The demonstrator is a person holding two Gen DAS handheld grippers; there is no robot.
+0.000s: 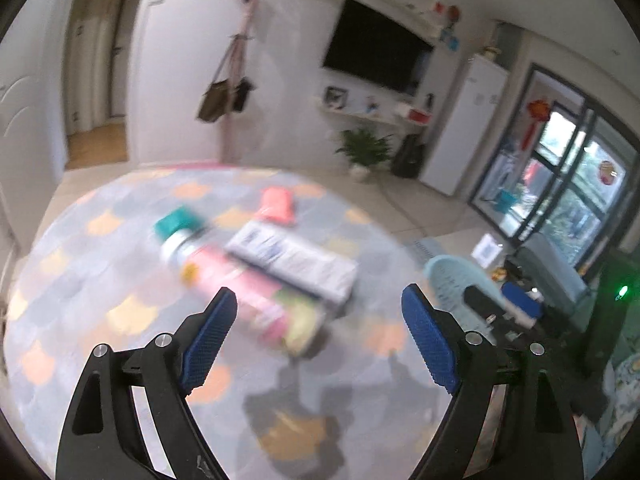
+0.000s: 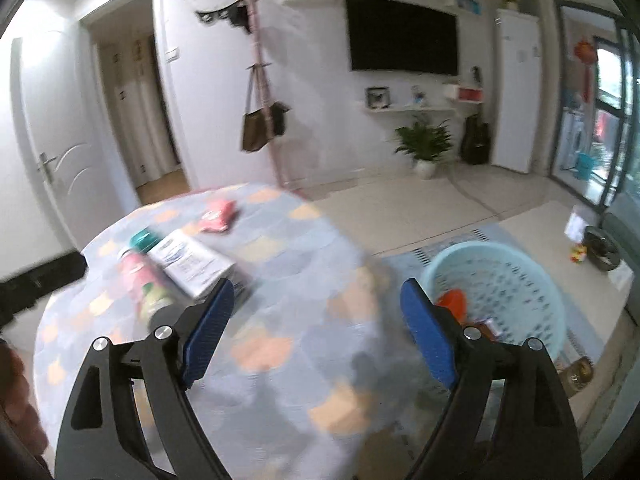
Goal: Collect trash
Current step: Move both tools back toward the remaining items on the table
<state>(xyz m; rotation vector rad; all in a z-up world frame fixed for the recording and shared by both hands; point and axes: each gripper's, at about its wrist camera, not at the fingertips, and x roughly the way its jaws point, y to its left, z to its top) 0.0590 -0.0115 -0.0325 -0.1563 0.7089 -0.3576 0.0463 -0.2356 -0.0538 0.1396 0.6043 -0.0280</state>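
A round table with a grey and orange patterned cloth [image 1: 100, 280] carries a pink spray can with a teal cap [image 1: 236, 280], a white flat box [image 1: 292, 260] and a pink packet [image 1: 276, 204]. My left gripper [image 1: 320, 320] is open and empty just in front of the can. My right gripper [image 2: 316, 316] is open and empty over the table's right edge [image 2: 320, 360]. The can [image 2: 140, 276], the box [image 2: 192, 260] and the packet [image 2: 220, 216] lie to its left. A light blue basket [image 2: 516, 280] on the floor holds an orange item [image 2: 454, 300].
The basket also shows in the left wrist view [image 1: 452, 280], right of the table. A coat stand with bags [image 2: 260, 120], a potted plant [image 2: 424, 144], a white cabinet [image 2: 516, 96] and glass doors [image 2: 612, 120] line the room. A rug [image 2: 460, 240] lies under the basket.
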